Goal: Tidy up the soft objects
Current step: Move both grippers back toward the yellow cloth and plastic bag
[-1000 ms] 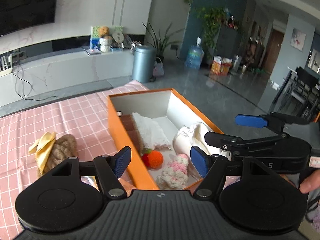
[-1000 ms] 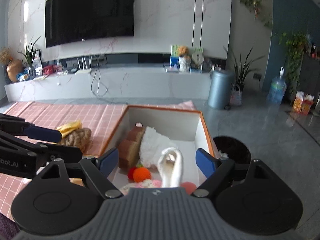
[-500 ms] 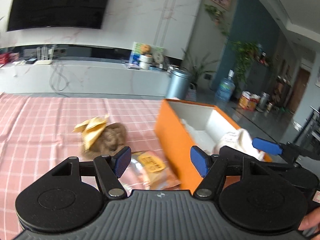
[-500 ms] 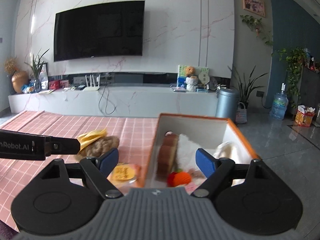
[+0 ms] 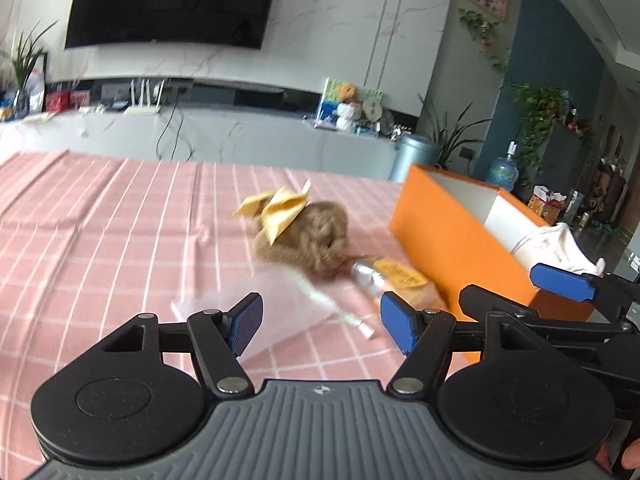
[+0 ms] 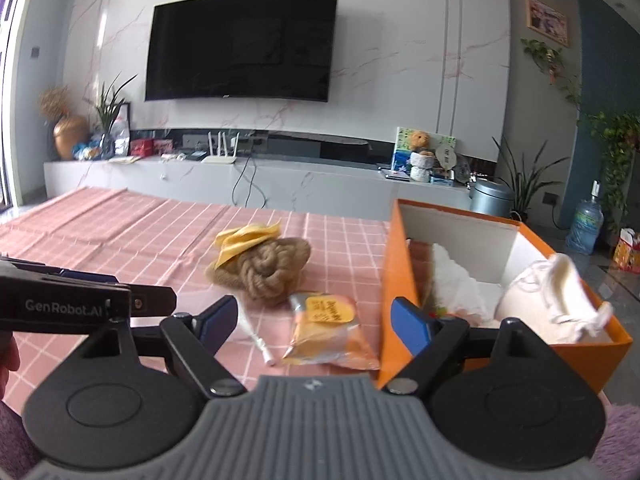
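A brown knitted bundle (image 5: 304, 240) (image 6: 266, 270) with a yellow cloth (image 5: 280, 210) (image 6: 244, 240) on it lies on the pink checked tablecloth (image 5: 100, 240). A packaged orange bun (image 5: 394, 280) (image 6: 326, 328) lies beside the orange box (image 5: 452, 240) (image 6: 394, 280). The box holds white cloths (image 6: 552, 292) and other soft items. A clear plastic bag (image 5: 280, 304) lies in front of my left gripper (image 5: 322, 324). My left gripper is open and empty. My right gripper (image 6: 310, 322) is open and empty, above the bun and the box's near corner.
A white stick (image 6: 256, 336) lies by the bun. Beyond the table are a TV cabinet (image 6: 260, 184), a grey bin (image 6: 490, 198) and plants. The box stands at the table's right edge.
Both grippers have swung left, away from above the box's inside toward the bundle and bun on the cloth. Both stay open and empty.
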A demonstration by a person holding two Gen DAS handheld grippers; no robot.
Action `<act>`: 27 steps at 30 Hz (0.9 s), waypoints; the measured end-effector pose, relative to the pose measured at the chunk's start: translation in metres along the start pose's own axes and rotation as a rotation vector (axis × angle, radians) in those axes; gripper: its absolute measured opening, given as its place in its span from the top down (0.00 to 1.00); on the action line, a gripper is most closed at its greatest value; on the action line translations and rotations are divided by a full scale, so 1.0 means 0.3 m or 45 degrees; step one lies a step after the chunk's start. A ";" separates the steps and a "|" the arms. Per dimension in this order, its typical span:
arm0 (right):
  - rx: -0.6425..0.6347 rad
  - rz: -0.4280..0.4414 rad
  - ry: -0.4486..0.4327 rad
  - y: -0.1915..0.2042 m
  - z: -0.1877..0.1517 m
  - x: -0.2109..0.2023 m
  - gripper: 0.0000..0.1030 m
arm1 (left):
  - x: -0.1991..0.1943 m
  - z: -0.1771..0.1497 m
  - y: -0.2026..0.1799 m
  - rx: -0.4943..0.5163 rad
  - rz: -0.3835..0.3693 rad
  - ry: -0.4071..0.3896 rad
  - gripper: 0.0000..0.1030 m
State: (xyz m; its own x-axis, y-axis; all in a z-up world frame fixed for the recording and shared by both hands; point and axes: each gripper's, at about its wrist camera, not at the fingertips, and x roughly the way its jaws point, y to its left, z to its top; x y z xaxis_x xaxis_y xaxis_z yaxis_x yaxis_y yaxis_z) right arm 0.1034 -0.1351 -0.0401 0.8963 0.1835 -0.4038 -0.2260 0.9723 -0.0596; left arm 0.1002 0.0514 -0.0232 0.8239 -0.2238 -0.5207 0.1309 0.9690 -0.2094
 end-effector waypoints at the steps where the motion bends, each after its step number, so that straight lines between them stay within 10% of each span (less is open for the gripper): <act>1: -0.007 0.007 0.005 0.009 -0.005 0.007 0.20 | 0.004 -0.006 0.013 0.000 0.008 0.013 0.23; 27: -0.195 -0.001 0.128 0.126 0.039 0.401 0.35 | 0.262 0.080 0.211 0.014 0.095 0.216 0.12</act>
State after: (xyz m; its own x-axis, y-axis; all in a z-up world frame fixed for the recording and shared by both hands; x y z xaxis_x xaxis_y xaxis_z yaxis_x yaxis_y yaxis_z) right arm 0.2071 -0.0745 -0.0801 0.8557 0.1597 -0.4921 -0.2872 0.9378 -0.1952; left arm 0.1866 0.0975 -0.0576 0.7270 -0.1644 -0.6667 0.0794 0.9845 -0.1561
